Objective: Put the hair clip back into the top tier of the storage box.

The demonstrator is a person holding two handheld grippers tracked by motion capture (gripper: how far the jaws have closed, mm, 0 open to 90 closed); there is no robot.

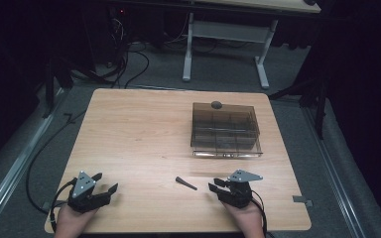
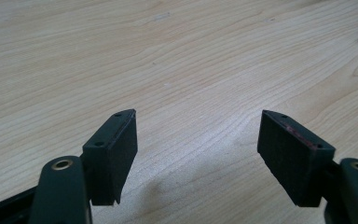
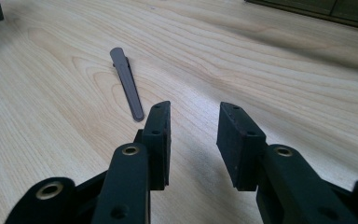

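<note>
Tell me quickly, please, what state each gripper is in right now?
Left gripper: open, nothing between its fingers, bare table ahead.
Right gripper: open, holding nothing; the dark clip lies on the table just beyond it.

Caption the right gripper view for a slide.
Open right gripper poised over the pale wooden table, its black jaws apart beside a slim dark tapered clip lying flat.

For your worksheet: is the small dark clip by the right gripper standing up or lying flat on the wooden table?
Lying flat. The slim dark tapered clip rests lengthwise on the light wooden table, just beyond the open right gripper, touching neither jaw.
</note>
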